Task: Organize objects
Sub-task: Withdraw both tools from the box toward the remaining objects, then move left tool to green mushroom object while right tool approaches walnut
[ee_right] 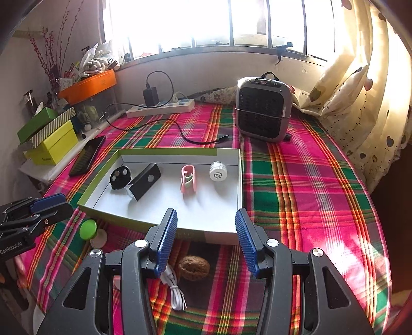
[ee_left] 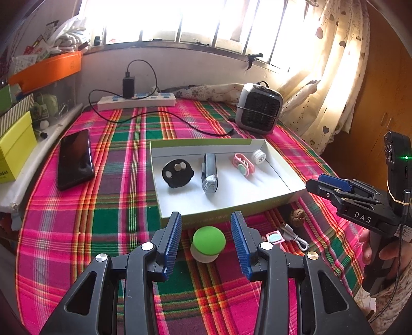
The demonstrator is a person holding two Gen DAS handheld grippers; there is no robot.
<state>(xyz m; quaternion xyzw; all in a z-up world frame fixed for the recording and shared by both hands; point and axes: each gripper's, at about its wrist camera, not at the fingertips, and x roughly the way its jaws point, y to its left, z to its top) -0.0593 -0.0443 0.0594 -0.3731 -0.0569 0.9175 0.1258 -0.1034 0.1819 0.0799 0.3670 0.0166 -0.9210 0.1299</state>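
Sitting between my left gripper's (ee_left: 206,242) spread, empty fingers is the green-capped knob (ee_left: 208,243), on the plaid table (ee_left: 103,206) just outside the tray's (ee_left: 219,211) near wall. My right gripper (ee_right: 206,239) is spread and empty too, over the walnut (ee_right: 193,267) beside a white cable (ee_right: 175,293) near the table's front edge.

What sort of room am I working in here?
Probably a lived-in home room: a plaid-covered table under a curtained window, with a small heater, power strip and stacked boxes.
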